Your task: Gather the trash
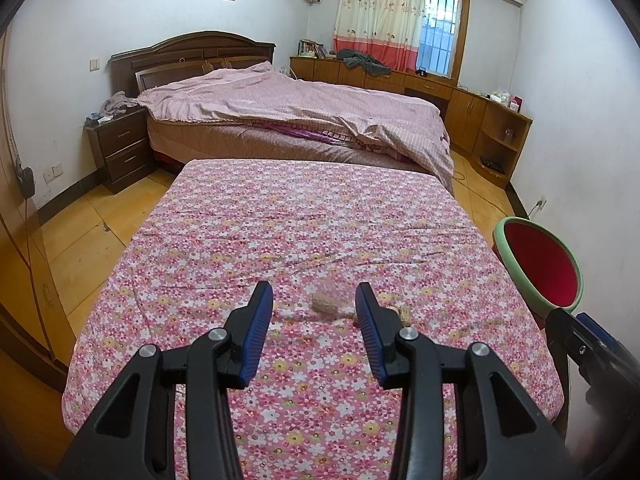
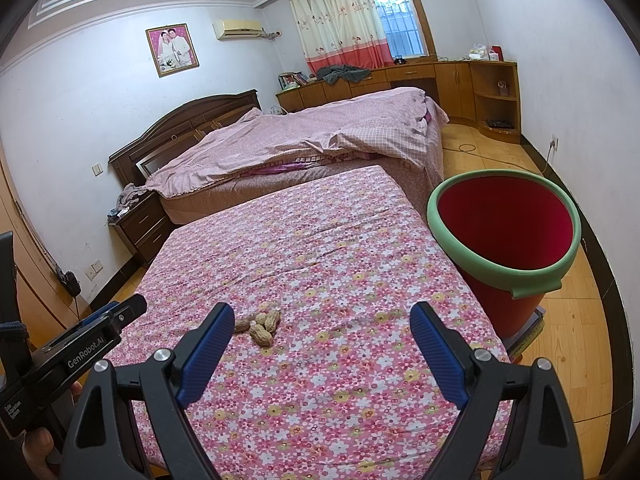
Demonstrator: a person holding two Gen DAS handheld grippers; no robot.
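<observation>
Several peanut shells (image 2: 260, 326) lie in a small pile on the table's pink floral cloth (image 2: 340, 240). In the left wrist view one peanut (image 1: 325, 303) lies just beyond the fingertips of my left gripper (image 1: 314, 292). That gripper hovers above the cloth, half open, with nothing between its blue pads. More peanuts (image 1: 405, 314) peek out behind its right finger. My right gripper (image 2: 322, 312) stands wide open over the cloth, right of the pile, and holds nothing. A red bin with a green rim (image 2: 440, 196) stands off the table's right side.
Behind the table is a bed with a pink quilt (image 1: 300, 104). A dark nightstand (image 1: 120, 148) stands at its left and wooden cabinets (image 1: 472, 112) line the right wall. Wooden floor (image 1: 80, 232) runs along both sides of the table.
</observation>
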